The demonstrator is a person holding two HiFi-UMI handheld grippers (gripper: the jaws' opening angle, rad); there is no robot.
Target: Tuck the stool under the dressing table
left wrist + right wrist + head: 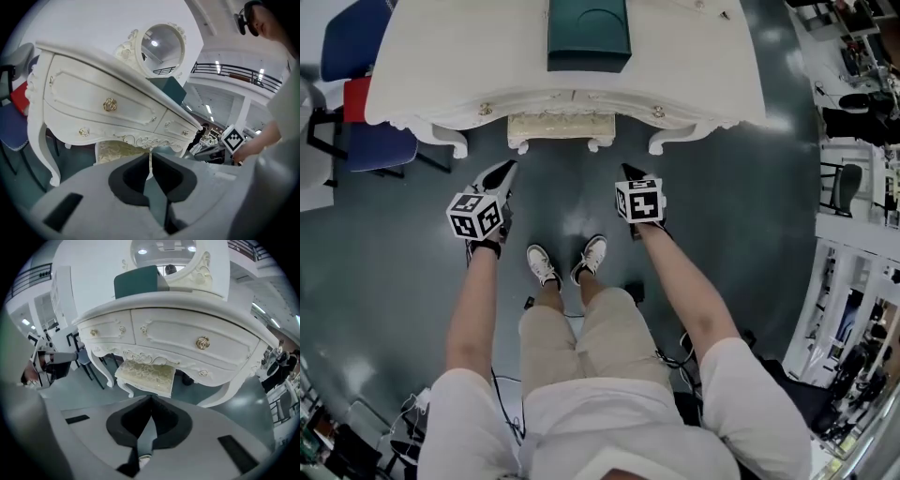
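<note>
Bare arms [473, 309] hold the left gripper [507, 169] and right gripper [628, 172] above the floor [750, 206], each with fingers [129, 183] together on nothing. Ahead, the stool [561, 127] sits under the counter [469, 66], front edge showing.

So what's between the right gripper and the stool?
Only bare grey floor. The head view shows the right gripper, shut and empty, apart from the stool tucked under the dressing table.

Table [441, 75]: one
Stool [561, 127]: one
Green box [589, 37]: one
Mirror [161, 44]: one
Grippers [508, 169] [630, 171]: two
Shoes [542, 264] [592, 255]: two
</note>
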